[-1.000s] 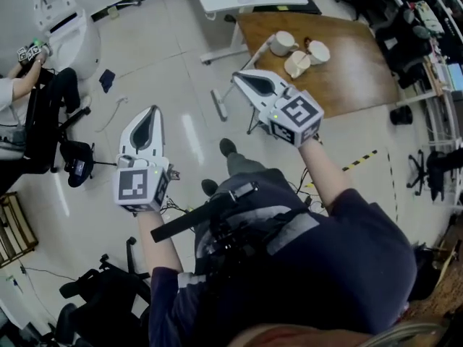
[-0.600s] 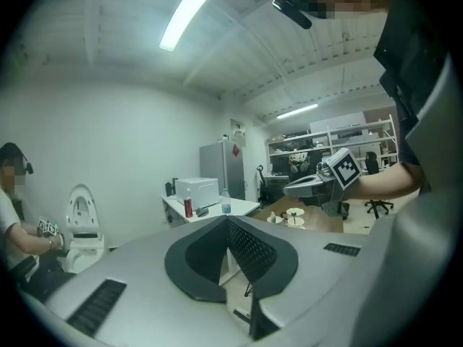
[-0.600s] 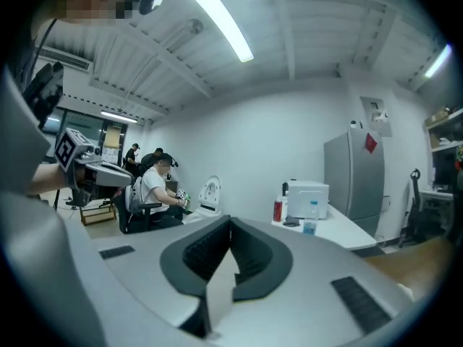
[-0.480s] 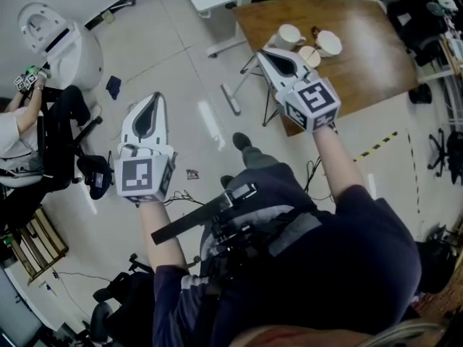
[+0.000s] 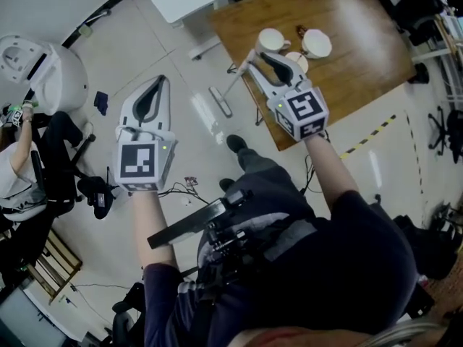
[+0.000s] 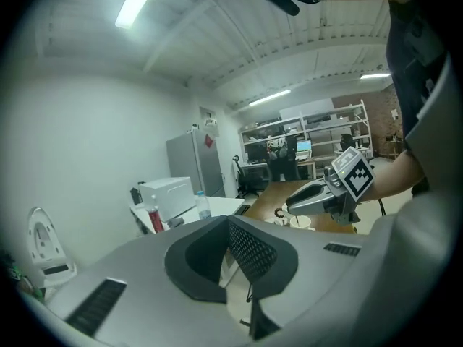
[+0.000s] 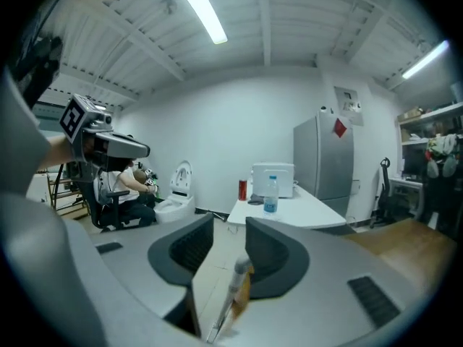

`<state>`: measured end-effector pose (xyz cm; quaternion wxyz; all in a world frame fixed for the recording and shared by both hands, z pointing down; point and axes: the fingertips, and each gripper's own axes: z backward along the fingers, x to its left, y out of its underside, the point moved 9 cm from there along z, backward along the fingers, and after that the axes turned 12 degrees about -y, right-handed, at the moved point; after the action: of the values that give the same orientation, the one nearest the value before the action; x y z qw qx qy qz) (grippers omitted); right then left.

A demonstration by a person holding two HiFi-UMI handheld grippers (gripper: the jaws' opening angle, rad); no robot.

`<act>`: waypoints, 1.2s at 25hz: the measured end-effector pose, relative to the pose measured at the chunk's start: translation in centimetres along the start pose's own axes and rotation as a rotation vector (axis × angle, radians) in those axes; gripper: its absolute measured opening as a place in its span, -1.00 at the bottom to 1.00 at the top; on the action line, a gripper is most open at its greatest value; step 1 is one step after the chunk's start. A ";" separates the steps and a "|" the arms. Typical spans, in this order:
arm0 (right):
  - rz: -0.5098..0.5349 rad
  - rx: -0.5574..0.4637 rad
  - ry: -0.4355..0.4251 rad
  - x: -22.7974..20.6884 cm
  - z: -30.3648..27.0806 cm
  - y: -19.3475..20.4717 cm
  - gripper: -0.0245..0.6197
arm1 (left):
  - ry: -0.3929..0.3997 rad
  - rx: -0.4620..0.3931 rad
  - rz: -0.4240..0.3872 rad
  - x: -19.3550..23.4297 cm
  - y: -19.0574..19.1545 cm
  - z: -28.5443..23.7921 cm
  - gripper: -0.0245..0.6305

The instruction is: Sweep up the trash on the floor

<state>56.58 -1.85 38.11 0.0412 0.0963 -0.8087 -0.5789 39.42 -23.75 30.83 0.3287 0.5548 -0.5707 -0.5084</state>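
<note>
Right tool, jaws just opening and now apart round the ungripped broom handle, is risking toppling it by closing off-centre; left tool is hovering closed, empty

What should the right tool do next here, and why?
Probably close the right tool on the broom handle. Its jaws have just been opening and stand apart with the handle between them, not yet clamped. The broom head rests on the floor by the wooden table, so the broom is not yet picked up. The left tool is shut and empty.
</note>
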 end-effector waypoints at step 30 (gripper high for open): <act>0.081 0.115 -0.235 2.4 -12.1 4.5 -0.48 | -0.330 0.229 0.184 5.0 8.8 8.3 -0.92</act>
<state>55.90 -12.17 46.16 -0.0363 -0.0027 -0.8431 -0.5366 28.13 -28.00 35.96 0.2105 0.4435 -0.7190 -0.4919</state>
